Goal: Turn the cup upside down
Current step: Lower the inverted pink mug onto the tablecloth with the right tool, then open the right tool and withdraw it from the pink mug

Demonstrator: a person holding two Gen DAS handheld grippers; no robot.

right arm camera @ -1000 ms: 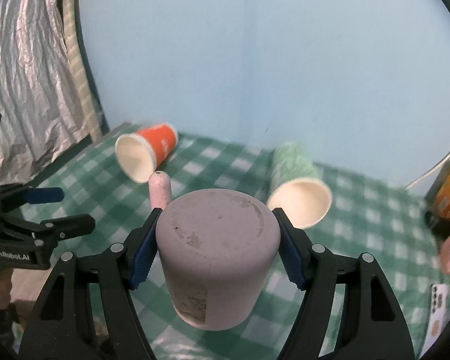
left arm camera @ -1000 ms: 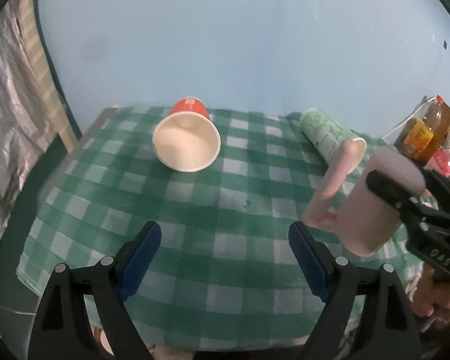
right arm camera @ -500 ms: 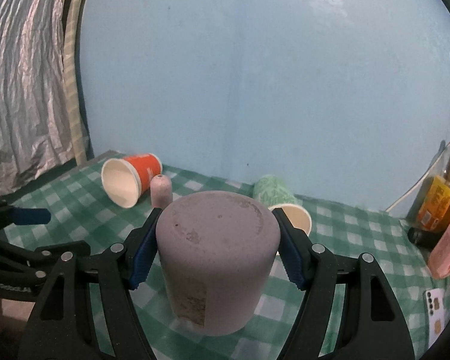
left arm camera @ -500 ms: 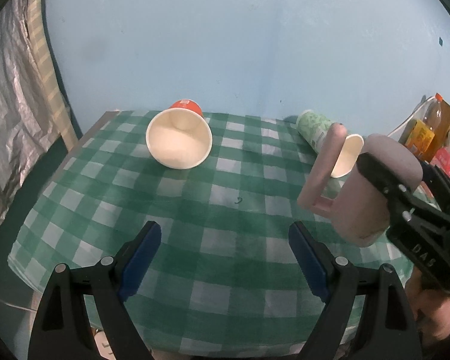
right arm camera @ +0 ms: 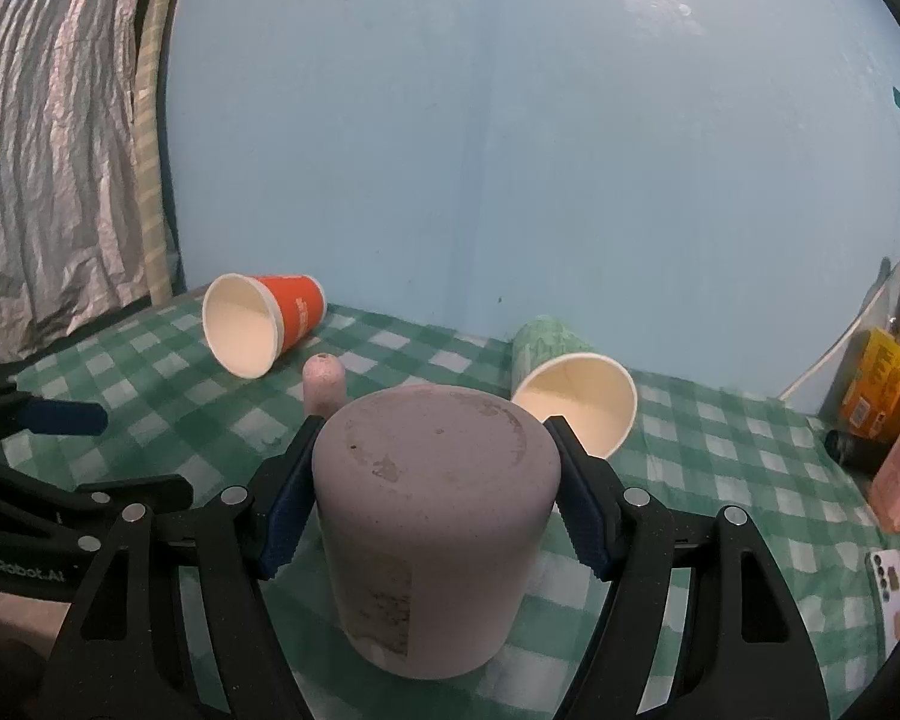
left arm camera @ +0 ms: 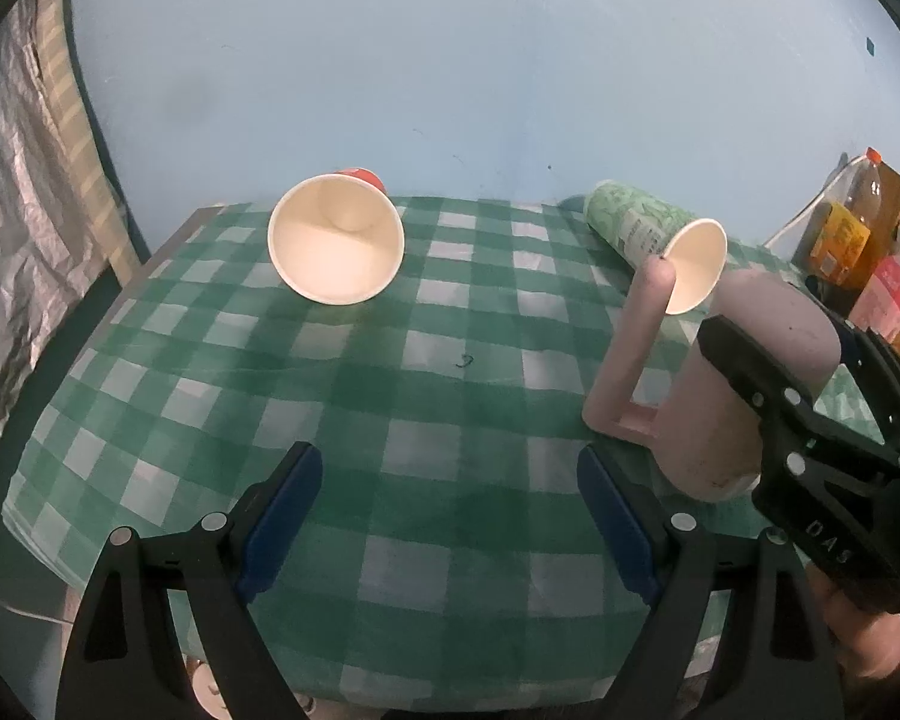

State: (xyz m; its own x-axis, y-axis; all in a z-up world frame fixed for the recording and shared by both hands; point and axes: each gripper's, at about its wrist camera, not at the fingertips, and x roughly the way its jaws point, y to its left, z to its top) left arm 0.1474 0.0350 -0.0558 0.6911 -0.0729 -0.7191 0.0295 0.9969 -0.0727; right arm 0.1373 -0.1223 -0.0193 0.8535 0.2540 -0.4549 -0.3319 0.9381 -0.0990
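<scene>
A pink mug (right arm camera: 432, 516) with a long handle (left arm camera: 630, 360) is held base-up in my right gripper (right arm camera: 432, 504), whose blue pads press its sides. In the left wrist view the mug (left arm camera: 744, 384) stands mouth-down, its rim at or just above the green checked tablecloth (left arm camera: 390, 408); contact is hidden. My left gripper (left arm camera: 450, 528) is open and empty, near the table's front edge, left of the mug.
An orange paper cup (left arm camera: 336, 240) lies on its side at the back left. A green paper cup (left arm camera: 660, 240) lies on its side at the back right. Bottles and packets (left arm camera: 852, 240) stand at the far right. A phone (right arm camera: 891, 588) lies near the right edge.
The right gripper has lowered the inverted mug toward the cloth and brought it more upright. The left gripper has stayed open, shifting slightly.
</scene>
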